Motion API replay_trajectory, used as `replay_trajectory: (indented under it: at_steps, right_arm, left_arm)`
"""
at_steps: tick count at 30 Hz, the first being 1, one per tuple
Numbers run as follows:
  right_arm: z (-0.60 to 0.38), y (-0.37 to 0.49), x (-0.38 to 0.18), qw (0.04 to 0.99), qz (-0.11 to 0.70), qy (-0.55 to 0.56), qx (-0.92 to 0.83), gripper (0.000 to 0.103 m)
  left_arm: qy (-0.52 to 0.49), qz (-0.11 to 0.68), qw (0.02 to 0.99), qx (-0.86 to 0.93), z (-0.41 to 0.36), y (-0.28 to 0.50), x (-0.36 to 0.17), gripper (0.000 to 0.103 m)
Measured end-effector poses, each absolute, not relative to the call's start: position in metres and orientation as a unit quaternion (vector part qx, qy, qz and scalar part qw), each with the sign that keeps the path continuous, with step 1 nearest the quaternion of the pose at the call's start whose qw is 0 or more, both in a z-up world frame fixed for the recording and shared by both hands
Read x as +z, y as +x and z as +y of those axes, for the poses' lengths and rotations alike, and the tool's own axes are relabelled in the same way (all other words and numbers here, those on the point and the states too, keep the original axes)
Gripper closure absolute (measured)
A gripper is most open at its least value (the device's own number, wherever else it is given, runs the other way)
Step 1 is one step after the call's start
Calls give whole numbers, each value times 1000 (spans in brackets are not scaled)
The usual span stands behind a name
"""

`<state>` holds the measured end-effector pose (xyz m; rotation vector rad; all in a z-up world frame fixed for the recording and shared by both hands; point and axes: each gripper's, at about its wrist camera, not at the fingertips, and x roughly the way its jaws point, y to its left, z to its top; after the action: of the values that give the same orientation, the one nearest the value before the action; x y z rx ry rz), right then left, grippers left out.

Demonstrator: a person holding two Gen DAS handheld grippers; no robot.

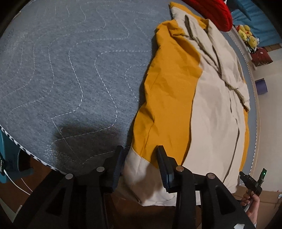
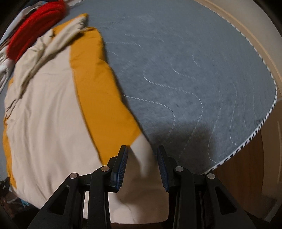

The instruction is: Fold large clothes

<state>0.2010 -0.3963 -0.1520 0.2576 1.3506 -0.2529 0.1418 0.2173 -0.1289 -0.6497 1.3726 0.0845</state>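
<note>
Mustard-and-cream garment (image 1: pixel 202 98) lies lengthwise on the grey quilted pad (image 1: pixel 70 74), its cream hem draping over the near edge, presumably so both bottom corners can be reached. The left gripper (image 1: pixel 140 163) and the right gripper (image 2: pixel 141 163) each straddle a hem corner, jaws spread and not pinching, seemingly positioned for the first fold.

A grey quilted pad (image 1: pixel 70 70) with white wavy stitching and a striped black-and-white edge was found covering the table. A mustard-and-cream garment (image 1: pixel 202 105) was laid flat on it, hem overhanging at 6 o'clock. A red item (image 1: pixel 215 12) was noted at 12 o'clock.
</note>
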Motion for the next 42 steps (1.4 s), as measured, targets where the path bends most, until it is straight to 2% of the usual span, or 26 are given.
replay_trajectory:
  at_steps: [7, 11, 14, 32, 37, 42]
  right_arm:
    - [-400, 203, -166, 755, 634, 127, -113, 63]
    - [-397, 203, -167, 757, 630, 139, -103, 60]
    - [-392, 201, -167, 759, 631, 136, -92, 60]
    - [-379, 206, -165, 764, 631, 115, -69, 64]
    - [-389, 207, -158, 774, 616, 105, -106, 55]
    - [-403, 207, -157, 773, 609, 114, -134, 51]
  left_arm:
    - [-255, 631, 732, 30, 204, 147, -137, 67]
    - [-229, 631, 741, 24, 198, 149, -133, 72]
    - [-215, 631, 745, 14, 194, 148, -131, 76]
    - [-197, 643, 740, 25, 183, 158, -140, 76]
    - [-197, 643, 740, 25, 186, 156, -139, 76]
    - [-198, 643, 739, 25, 186, 155, -138, 76]
